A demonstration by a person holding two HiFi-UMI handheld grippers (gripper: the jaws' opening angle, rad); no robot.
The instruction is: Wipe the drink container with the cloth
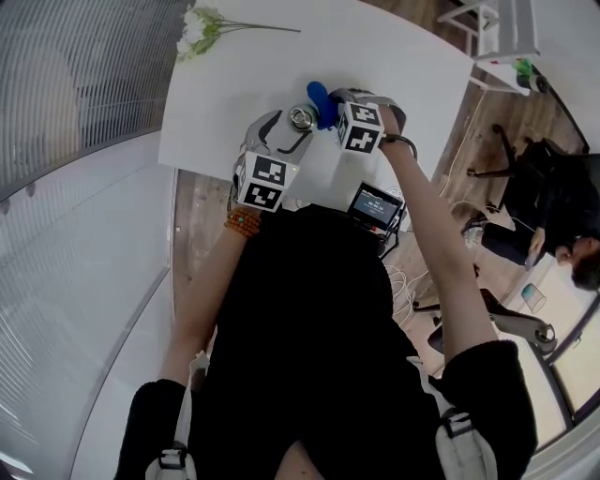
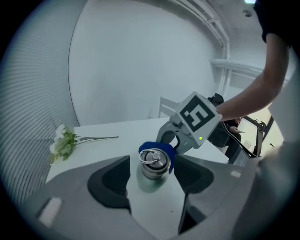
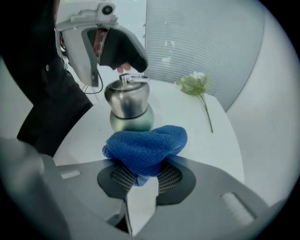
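A steel drink bottle (image 1: 301,119) with a ring lid stands on the white table (image 1: 394,56). In the left gripper view the bottle (image 2: 152,171) sits between the jaws of my left gripper (image 2: 153,161), which are spread with a small gap on each side, so it is open. My right gripper (image 3: 143,176) is shut on a bunched blue cloth (image 3: 145,147). The cloth (image 2: 166,152) lies against the far side of the bottle's neck and lid. In the right gripper view the bottle (image 3: 129,105) stands just behind the cloth.
A sprig of white flowers (image 1: 202,28) lies at the table's far left corner. A small screen device (image 1: 375,206) with cables hangs at the near edge. A white rack (image 1: 497,28), office chairs and a seated person (image 1: 572,253) are to the right.
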